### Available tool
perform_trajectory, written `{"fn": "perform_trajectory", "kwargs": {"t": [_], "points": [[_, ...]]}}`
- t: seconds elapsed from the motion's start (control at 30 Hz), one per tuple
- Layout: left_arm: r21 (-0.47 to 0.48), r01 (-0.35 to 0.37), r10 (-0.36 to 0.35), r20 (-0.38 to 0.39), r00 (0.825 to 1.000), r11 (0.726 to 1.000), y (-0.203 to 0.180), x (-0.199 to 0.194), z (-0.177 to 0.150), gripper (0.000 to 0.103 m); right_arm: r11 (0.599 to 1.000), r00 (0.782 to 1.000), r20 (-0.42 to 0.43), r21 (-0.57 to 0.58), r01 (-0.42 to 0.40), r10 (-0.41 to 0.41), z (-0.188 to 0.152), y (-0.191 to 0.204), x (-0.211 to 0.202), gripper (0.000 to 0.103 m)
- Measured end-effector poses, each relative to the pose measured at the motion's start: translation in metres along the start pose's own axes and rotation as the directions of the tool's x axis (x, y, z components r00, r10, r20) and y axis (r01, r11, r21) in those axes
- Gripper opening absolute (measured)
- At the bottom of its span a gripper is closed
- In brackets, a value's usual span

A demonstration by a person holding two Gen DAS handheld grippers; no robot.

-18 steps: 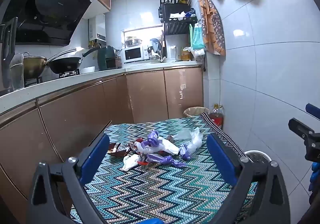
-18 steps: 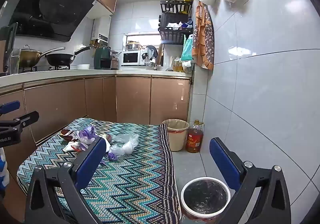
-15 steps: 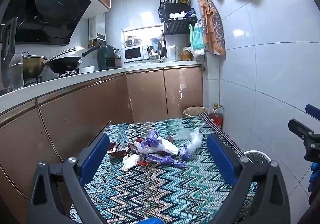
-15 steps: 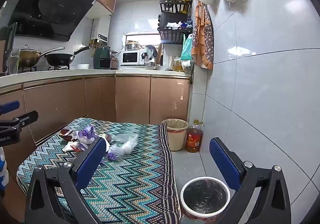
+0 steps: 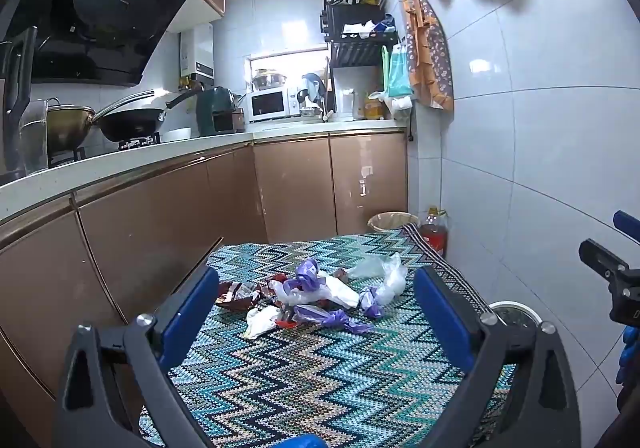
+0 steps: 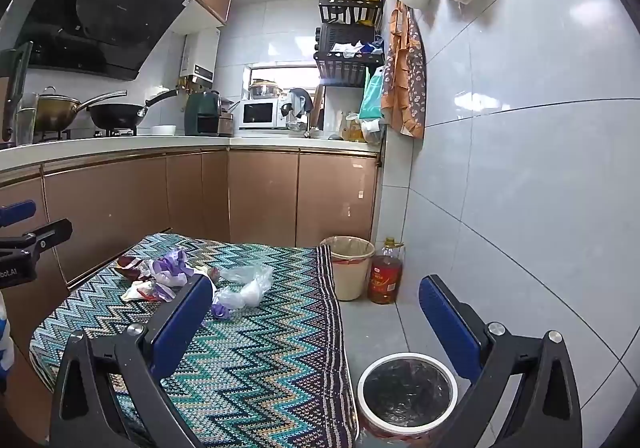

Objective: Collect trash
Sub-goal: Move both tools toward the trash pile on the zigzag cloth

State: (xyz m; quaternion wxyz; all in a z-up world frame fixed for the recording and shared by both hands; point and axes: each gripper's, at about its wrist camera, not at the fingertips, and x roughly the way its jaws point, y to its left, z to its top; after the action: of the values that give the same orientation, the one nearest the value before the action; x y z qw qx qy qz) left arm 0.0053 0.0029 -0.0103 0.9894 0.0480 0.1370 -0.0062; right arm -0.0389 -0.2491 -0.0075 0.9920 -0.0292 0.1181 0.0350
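A pile of trash (image 5: 316, 296) lies on the zigzag-patterned tablecloth (image 5: 304, 380): purple and clear plastic bags, white scraps and dark red wrappers. My left gripper (image 5: 312, 312) hovers open just short of the pile, nothing between its blue pads. The same trash pile (image 6: 188, 280) shows at the left of the right wrist view. My right gripper (image 6: 316, 324) is open and empty over the cloth's right edge, above a white bin with a black liner (image 6: 406, 392) on the floor.
A beige bin (image 6: 348, 264) and a bottle of oil (image 6: 386, 272) stand on the floor by the far cabinets. Brown cabinets (image 5: 120, 248) run along the left under the counter. A tiled wall (image 6: 520, 207) closes the right side.
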Motion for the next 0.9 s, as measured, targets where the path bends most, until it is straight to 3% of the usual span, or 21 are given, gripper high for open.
{"fn": "perform_trajectory", "kwargs": {"t": [0.9], "points": [[-0.029,-0.045,0.045,-0.002,0.999,0.999,0.012,0.008,-0.001,0.098,0.999,0.999,0.007,0.002,0.040,-0.040,-0.001,-0.006,0.003,0.103]]}}
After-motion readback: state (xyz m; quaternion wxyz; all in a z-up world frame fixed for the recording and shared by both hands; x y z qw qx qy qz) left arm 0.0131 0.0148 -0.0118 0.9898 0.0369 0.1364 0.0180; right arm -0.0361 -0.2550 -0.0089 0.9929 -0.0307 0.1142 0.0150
